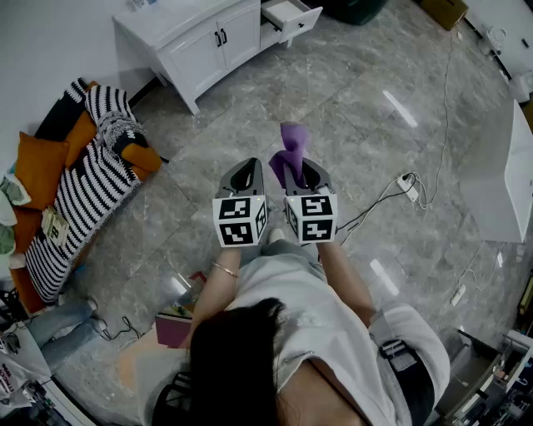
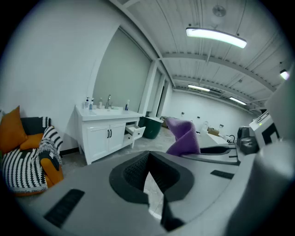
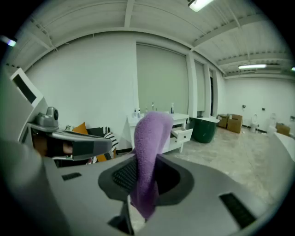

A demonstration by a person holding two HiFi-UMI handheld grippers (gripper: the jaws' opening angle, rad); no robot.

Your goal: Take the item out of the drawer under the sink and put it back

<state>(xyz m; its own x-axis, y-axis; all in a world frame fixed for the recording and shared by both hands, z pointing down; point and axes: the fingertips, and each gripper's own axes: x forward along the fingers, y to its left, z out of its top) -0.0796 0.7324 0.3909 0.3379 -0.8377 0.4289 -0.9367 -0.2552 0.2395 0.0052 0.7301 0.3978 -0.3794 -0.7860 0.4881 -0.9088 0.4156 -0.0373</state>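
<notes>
Item: purple soft fleecy cloth (image 1: 291, 151), one piece, bunched and folded over on itself.
Location: in the air, well apart from the white sink cabinet with two doors (image 1: 200, 42), out in front of it above the grey marble floor (image 1: 358, 108).
Right tongs (image 1: 296, 170): clamped narrow on the cloth; one end stands up above the jaws and flops forward, the other hangs below them.
Left tongs (image 1: 245, 166): jaws drawn together, nothing between them; held just beside the right pair, clear of the cloth.
Drawer (image 1: 288, 15): white, pulled out at one end of the cabinet, beside the doors; contents cannot be made out.
Weight: judged very light.
Stiffness: none; limp, drapes and sags wherever unsupported.
Surface: nappy, likely to sit well in ribbed pads, little slip.
Fragility: none likely; tolerates a firm squeeze.
Where to hold: mid-bundle, through several layers, as now.
Caution: loose ends may catch on the drawer's front edge when lowered in.
</notes>
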